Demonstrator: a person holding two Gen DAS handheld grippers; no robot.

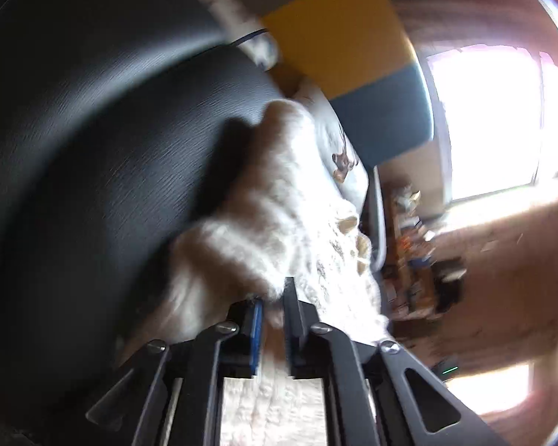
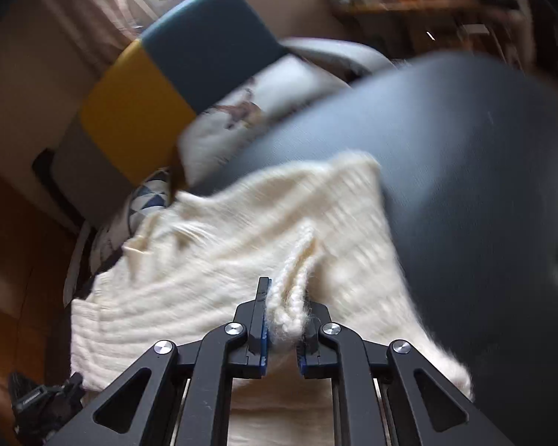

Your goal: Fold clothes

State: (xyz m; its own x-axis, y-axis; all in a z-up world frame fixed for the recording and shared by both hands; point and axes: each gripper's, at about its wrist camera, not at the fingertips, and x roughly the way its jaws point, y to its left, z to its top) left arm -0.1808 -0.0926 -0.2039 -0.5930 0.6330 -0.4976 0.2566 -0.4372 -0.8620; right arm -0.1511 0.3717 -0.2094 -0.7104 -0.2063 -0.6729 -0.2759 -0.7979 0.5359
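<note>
Right wrist: motion-blurred sweater [image 2: 212, 260], edges cropped.

Left gripper [image 1: 273, 310] pinches a fold of cream knit sweater [image 1: 264, 200] between its blue-padded fingers [image 1: 256, 329], jaws nearly together with fabric bunched in the gap. Sweater spreads forward over a dark textured round table [image 1: 104, 141], casting a shadow on it; frame motion-blurred. Beyond the table edge: yellow and teal chair back [image 1: 353, 59], pale printed cushion [image 1: 338, 148], bright window [image 1: 498, 119], cluttered shelf [image 1: 413, 245], wood floor [image 1: 502, 260].
</note>
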